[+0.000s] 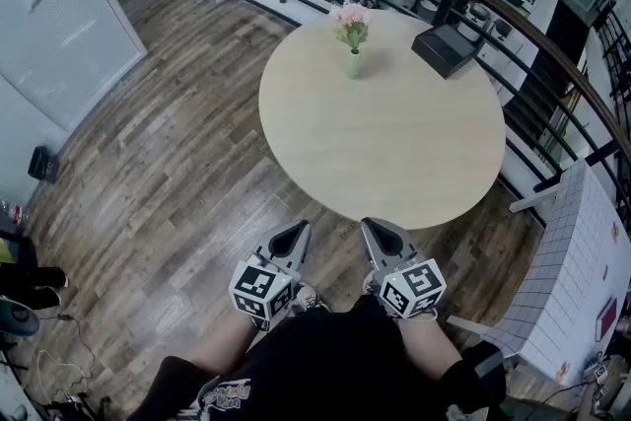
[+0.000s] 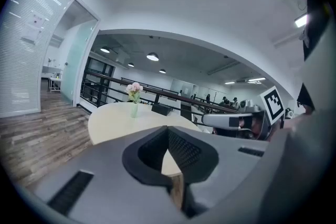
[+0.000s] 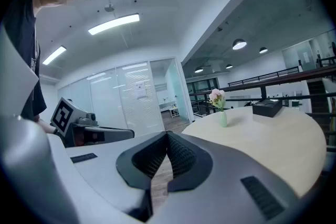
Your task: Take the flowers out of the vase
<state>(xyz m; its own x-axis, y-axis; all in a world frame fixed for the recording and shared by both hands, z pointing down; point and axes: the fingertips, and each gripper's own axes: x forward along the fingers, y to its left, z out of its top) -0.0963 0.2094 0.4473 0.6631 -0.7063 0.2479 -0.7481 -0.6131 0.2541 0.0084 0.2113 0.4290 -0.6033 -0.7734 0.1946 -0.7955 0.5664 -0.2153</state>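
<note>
Pink flowers (image 1: 351, 19) stand in a small pale green vase (image 1: 353, 64) on the far side of a round beige table (image 1: 394, 153). The same flowers (image 2: 135, 88) and vase (image 2: 134, 109) show far off in the left gripper view, and again as flowers (image 3: 217, 97) in their vase (image 3: 223, 119) in the right gripper view. My left gripper (image 1: 293, 234) and right gripper (image 1: 380, 234) are held close to my body, short of the table's near edge. Both are shut with nothing in them.
A black box (image 1: 446, 48) lies on the table's far right. A dark railing (image 1: 513, 25) curves behind the table. A white gridded board (image 1: 582, 281) stands at the right. Glass walls (image 1: 59, 15) are at the left, over wood flooring (image 1: 168, 173).
</note>
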